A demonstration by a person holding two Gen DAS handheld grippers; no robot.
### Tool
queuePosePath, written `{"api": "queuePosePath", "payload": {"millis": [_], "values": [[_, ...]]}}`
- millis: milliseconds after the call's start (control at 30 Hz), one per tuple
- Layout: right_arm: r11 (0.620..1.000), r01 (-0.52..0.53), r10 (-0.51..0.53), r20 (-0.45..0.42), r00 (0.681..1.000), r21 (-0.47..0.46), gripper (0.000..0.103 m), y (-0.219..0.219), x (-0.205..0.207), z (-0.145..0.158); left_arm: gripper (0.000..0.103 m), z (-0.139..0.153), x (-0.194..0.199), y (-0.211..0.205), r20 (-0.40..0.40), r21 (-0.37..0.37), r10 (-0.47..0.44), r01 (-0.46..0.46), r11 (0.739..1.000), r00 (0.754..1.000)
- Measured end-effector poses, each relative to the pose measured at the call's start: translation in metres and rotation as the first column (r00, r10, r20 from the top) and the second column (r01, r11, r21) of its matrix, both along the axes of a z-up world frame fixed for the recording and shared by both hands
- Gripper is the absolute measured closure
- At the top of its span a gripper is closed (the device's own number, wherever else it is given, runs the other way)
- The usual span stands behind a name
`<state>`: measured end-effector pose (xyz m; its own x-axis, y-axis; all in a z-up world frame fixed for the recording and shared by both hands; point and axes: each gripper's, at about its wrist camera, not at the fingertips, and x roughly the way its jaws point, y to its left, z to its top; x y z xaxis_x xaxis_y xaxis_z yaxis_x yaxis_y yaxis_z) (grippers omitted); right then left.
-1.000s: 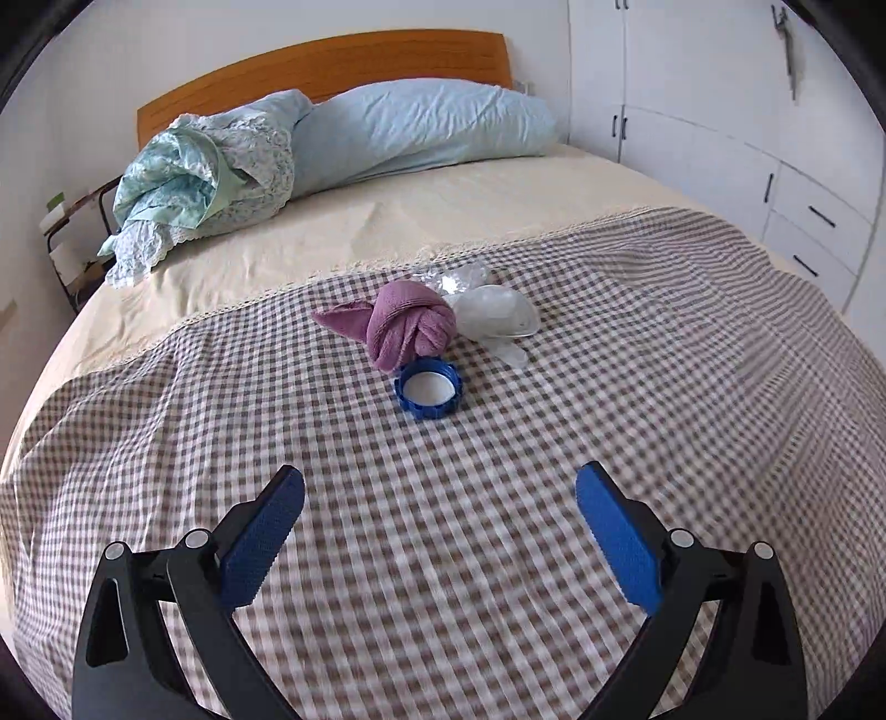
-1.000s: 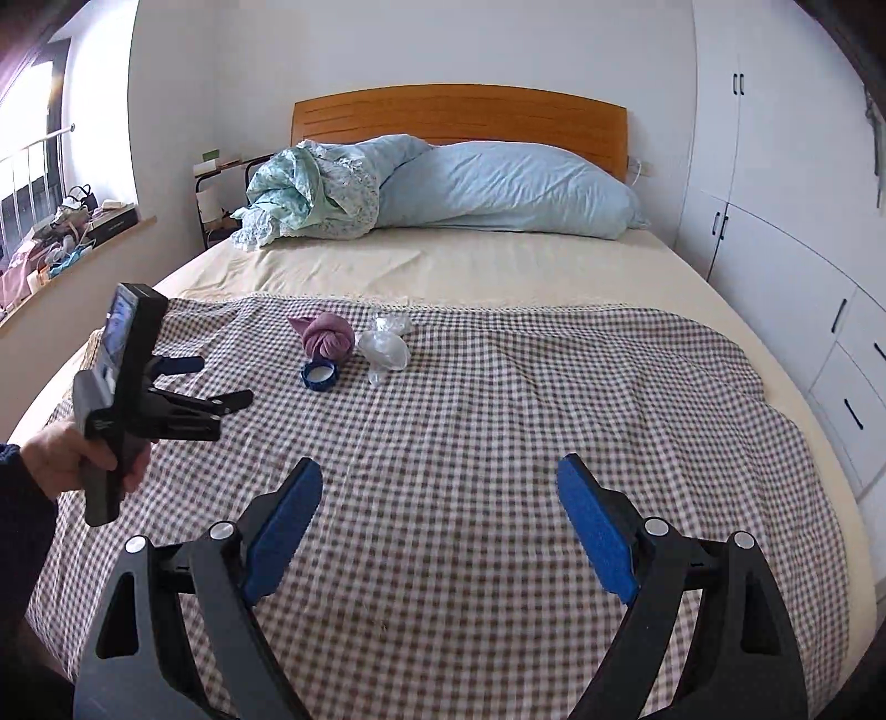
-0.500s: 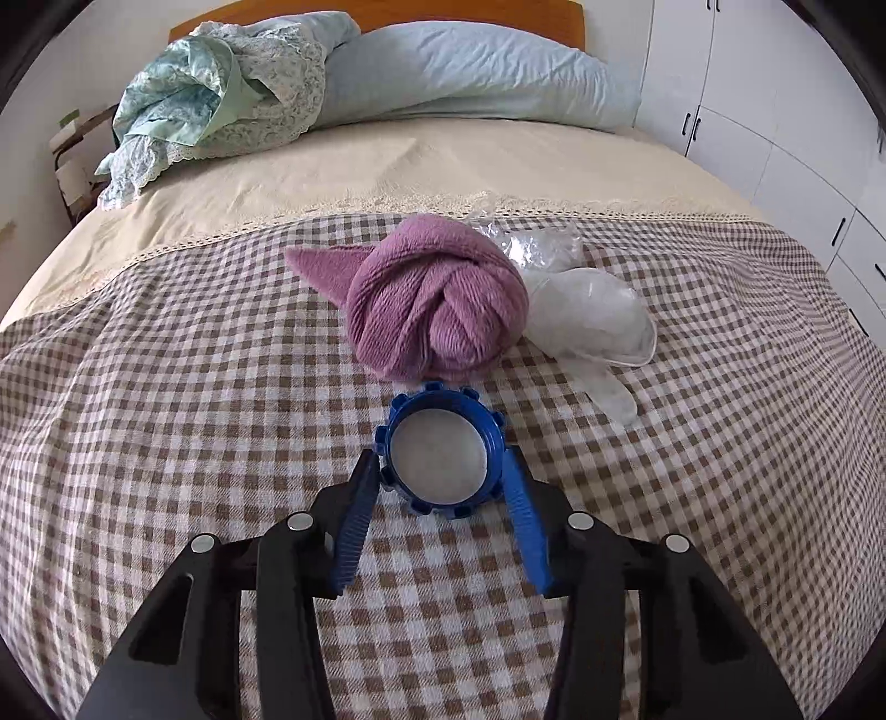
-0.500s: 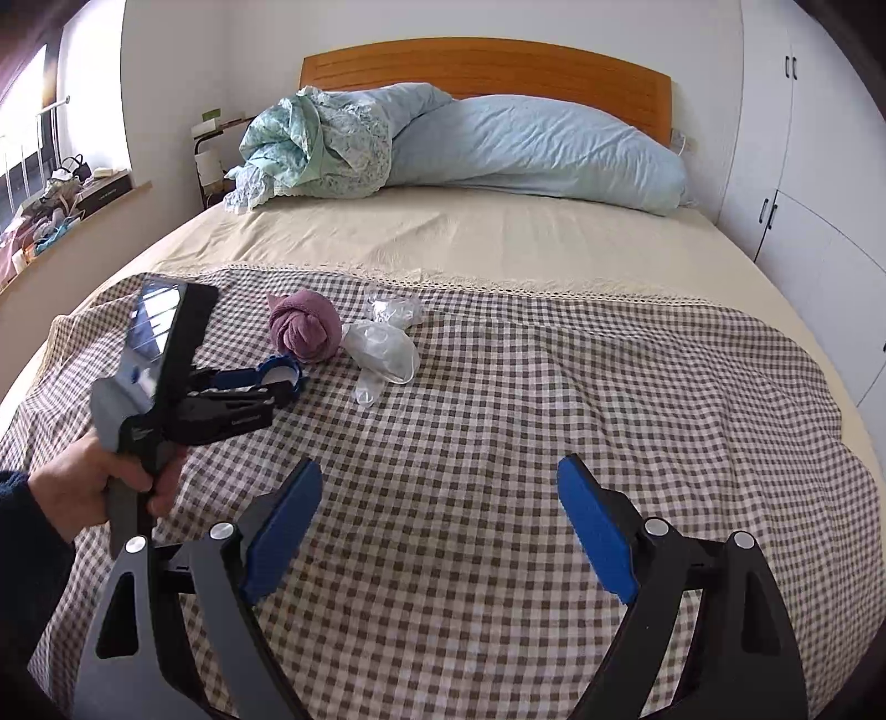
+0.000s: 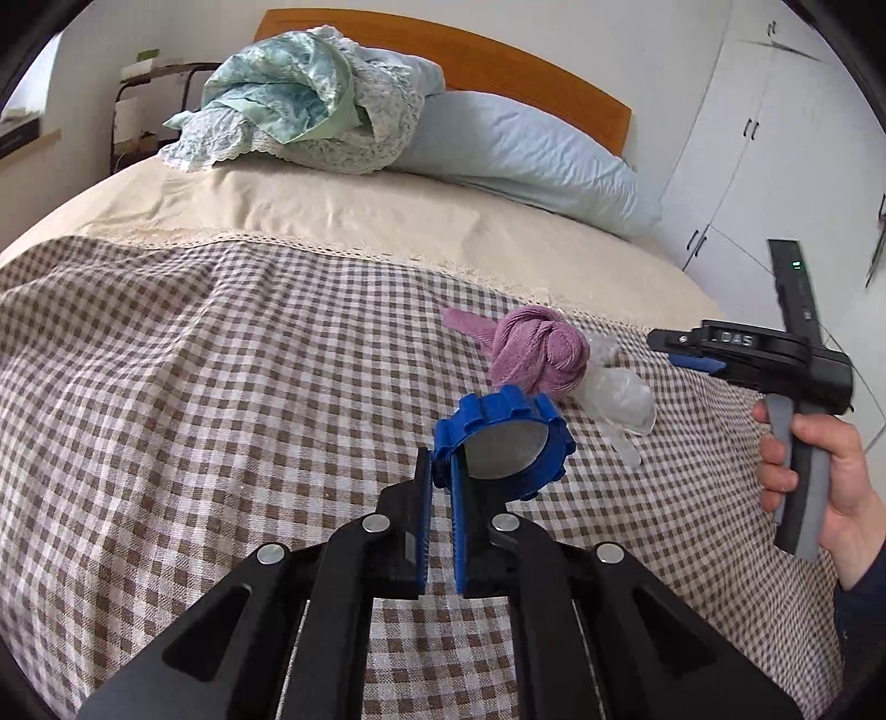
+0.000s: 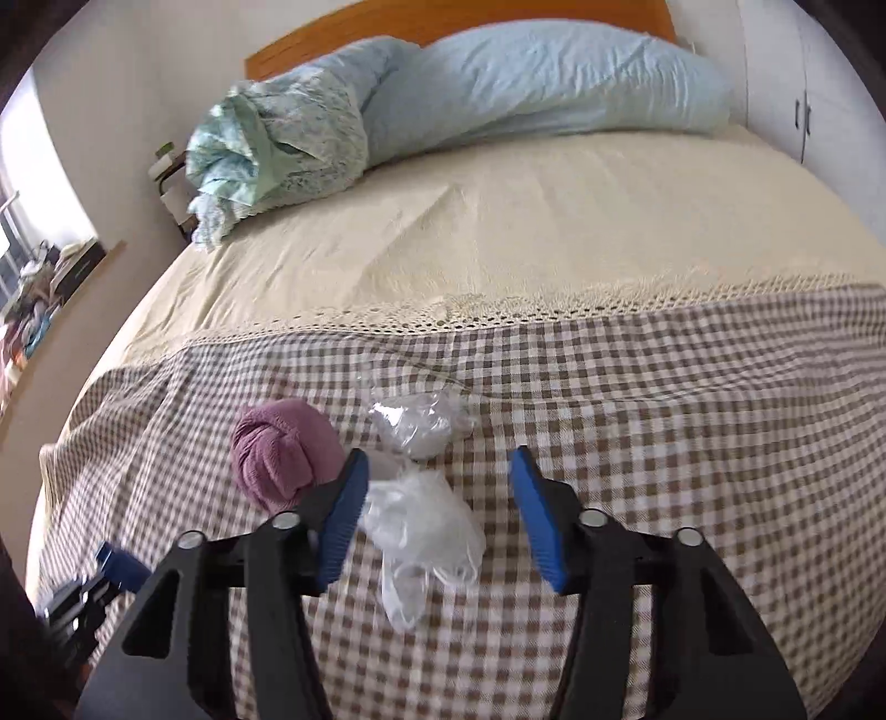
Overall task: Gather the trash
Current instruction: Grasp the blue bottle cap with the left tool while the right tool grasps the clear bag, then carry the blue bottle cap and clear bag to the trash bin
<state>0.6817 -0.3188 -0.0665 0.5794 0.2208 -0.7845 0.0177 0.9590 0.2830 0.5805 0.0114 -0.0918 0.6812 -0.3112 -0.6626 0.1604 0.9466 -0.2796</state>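
Observation:
My left gripper (image 5: 441, 471) is shut on the rim of a blue ridged jar lid (image 5: 504, 440) and holds it tilted above the checked blanket (image 5: 194, 399). My right gripper (image 6: 437, 482) is open, low over a crumpled clear plastic wrapper (image 6: 421, 526), which lies between its fingers. A second clear plastic piece (image 6: 415, 421) lies just beyond. A rolled purple cloth (image 6: 282, 459) sits left of the wrapper, also in the left wrist view (image 5: 537, 349). The right gripper shows in the left wrist view (image 5: 686, 349), near the plastic (image 5: 617, 396).
A cream sheet (image 6: 498, 232) covers the far half of the bed. A blue pillow (image 6: 542, 72) and a bundled green-patterned quilt (image 6: 277, 138) lie at the wooden headboard (image 5: 498, 50). White wardrobes (image 5: 775, 138) stand right; a side table (image 5: 149, 99) stands left.
My left gripper closed on the blue lid's rim and lifted it off the blanket. My right gripper moved forward and down over the clear plastic wrapper, still open.

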Motion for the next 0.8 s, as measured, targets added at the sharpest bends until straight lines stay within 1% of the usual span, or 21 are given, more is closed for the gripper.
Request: {"api": "queuePosePath", "payload": {"millis": [100,133,167,200,267,367,433,500,567,600,700,800], "values": [[0.996,0.06,-0.055,-0.07,0.996,0.062,0.063,-0.001,0.029,-0.021,0.1,-0.004,0.005,0.007,-0.013,-0.02,0.032,-0.032,0.999,0.999],[0.996,0.059,-0.052,-0.091,0.994,0.071,0.065,0.002,0.034,-0.028,0.1,-0.005,0.006,0.009,-0.018,-0.028,0.036,-0.037,0.999,0.999],[0.997,0.052,-0.046,-0.099,0.994,0.058,0.078,0.006,0.038,-0.032,0.1,-0.007,0.008,0.01,-0.022,-0.034,0.037,-0.038,0.999,0.999],[0.999,0.048,-0.046,-0.086,0.995,0.021,0.089,0.011,0.037,-0.033,0.1,-0.008,0.008,0.01,-0.025,-0.033,0.039,-0.039,0.999,0.999],[0.999,0.038,-0.039,-0.048,0.998,-0.008,0.094,0.016,0.031,-0.029,0.099,-0.01,0.009,0.011,-0.028,-0.027,0.042,-0.042,0.999,0.999],[0.997,0.076,-0.076,-0.013,0.997,-0.024,0.096,0.003,0.011,-0.021,0.099,-0.01,0.01,0.013,-0.038,-0.029,0.051,-0.053,0.998,0.998],[0.995,0.095,-0.095,0.02,0.995,-0.017,0.097,-0.014,-0.007,-0.007,0.099,-0.005,0.005,0.012,-0.041,-0.021,0.06,-0.061,0.998,0.997],[0.996,0.085,-0.083,0.058,0.995,-0.032,0.097,-0.029,-0.031,0.016,0.1,0.005,-0.005,0.01,-0.047,-0.024,0.057,-0.058,0.998,0.997],[0.995,0.071,-0.065,0.094,0.993,-0.063,0.097,-0.046,-0.066,0.04,0.1,0.019,-0.02,0.007,-0.05,-0.034,0.034,-0.036,0.999,0.998],[0.995,0.059,-0.05,0.105,0.993,-0.079,0.097,-0.056,-0.087,0.051,0.1,0.027,-0.03,0.004,-0.046,-0.026,0.02,-0.021,0.999,0.999],[0.991,0.034,-0.02,0.107,0.994,-0.127,0.097,-0.078,-0.146,0.074,0.1,0.056,-0.064,-0.006,-0.033,0.013,-0.016,0.017,1.0,0.999],[0.994,0.039,-0.029,0.093,0.995,-0.097,0.097,-0.096,-0.207,0.088,0.1,0.083,-0.103,-0.015,-0.022,0.012,-0.052,0.052,0.999,0.998]]}}
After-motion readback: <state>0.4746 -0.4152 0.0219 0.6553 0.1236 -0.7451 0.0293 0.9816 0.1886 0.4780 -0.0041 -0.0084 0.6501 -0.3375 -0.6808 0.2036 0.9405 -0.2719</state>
